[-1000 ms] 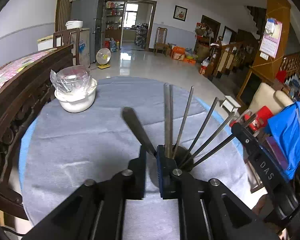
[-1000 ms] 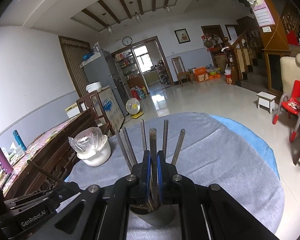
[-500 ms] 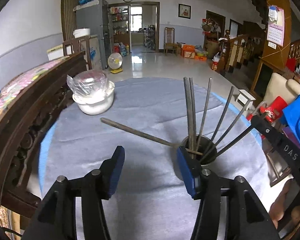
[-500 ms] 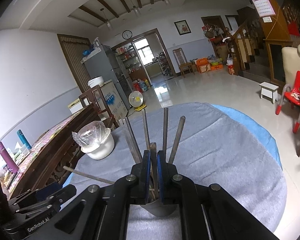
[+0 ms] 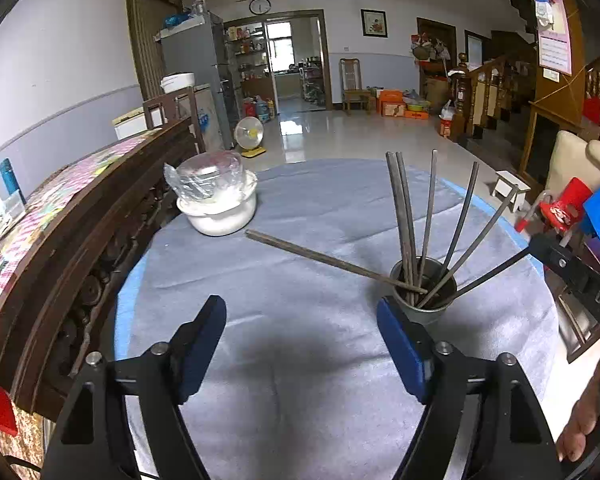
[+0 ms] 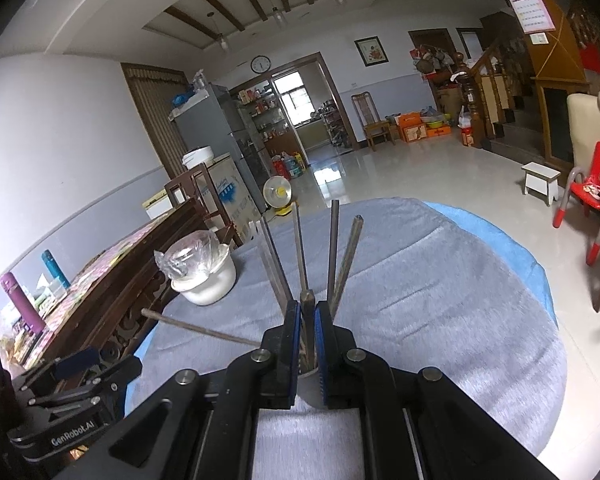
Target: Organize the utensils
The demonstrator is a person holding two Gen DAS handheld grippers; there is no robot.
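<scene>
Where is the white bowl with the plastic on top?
In the left wrist view, the white bowl sits on the gray tablecloth at the far left, beside the dark wooden bench, left of the metal cup.

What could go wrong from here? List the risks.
1. The long dark metal chopstick leans far out over the rim of the small grey metal cup; it could slide out or tip the cup.
2. The right claw is shut on one chopstick standing in the cup; pulling sideways may topple it.
3. The left claw, opening with nothing between its jaws, sits close beside the cup and could knock it.

Grey-clothed round table (image 5: 300,360): metal cup (image 5: 424,304), white pot (image 5: 220,216).
</scene>
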